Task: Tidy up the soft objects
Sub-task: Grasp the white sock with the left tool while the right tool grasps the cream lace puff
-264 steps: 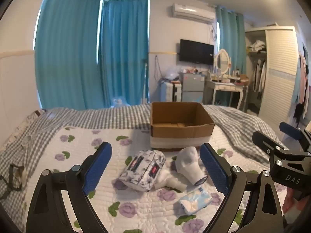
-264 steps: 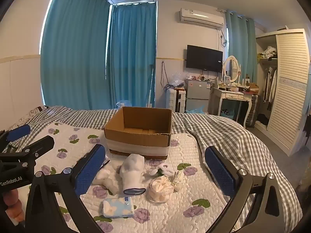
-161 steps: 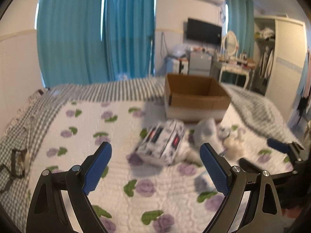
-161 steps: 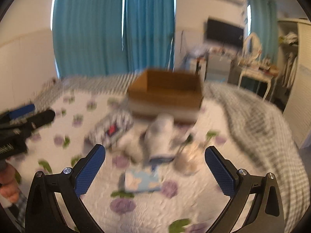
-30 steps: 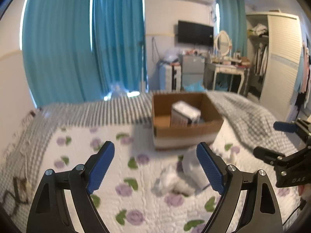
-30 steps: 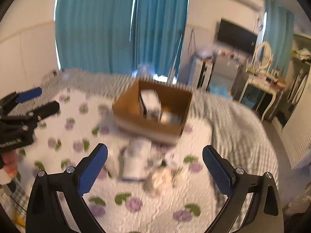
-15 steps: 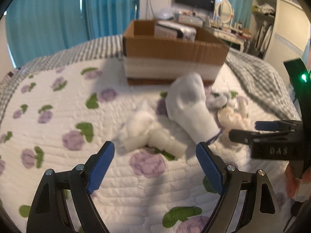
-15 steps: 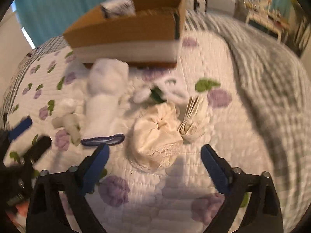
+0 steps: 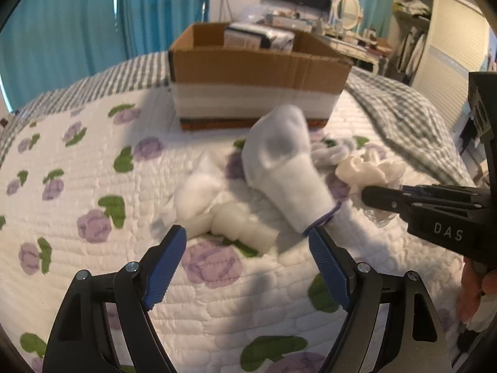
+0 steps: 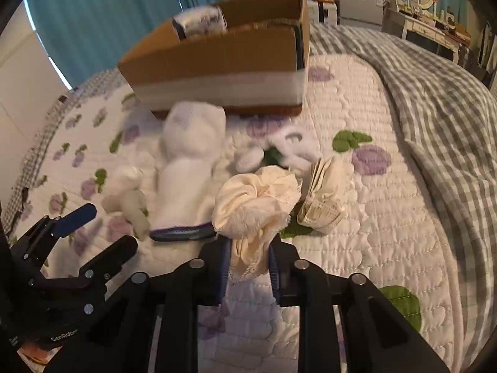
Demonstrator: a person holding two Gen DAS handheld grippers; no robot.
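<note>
My right gripper [image 10: 249, 250] is shut on a cream lace cloth bundle [image 10: 257, 199], which rests on the floral quilt; the bundle also shows in the left wrist view [image 9: 371, 169]. My left gripper [image 9: 247, 245] is open and empty, low over the quilt just in front of a small white sock roll [image 9: 217, 213]. A large white sock with a blue cuff [image 9: 287, 166] lies between the two; in the right wrist view [image 10: 189, 168] it is left of the bundle. The cardboard box [image 9: 257, 68] stands behind with tissue packs inside.
A folded cream lace item [image 10: 326, 192] lies right of the bundle, and a small white fabric piece [image 10: 289, 147] lies behind it. A grey checked blanket [image 10: 435, 99] covers the right side of the bed. Furniture stands beyond the bed.
My right gripper has closed on the cream lace bundle. My left gripper has moved forward, closer to the white sock roll, and its jaws have narrowed slightly.
</note>
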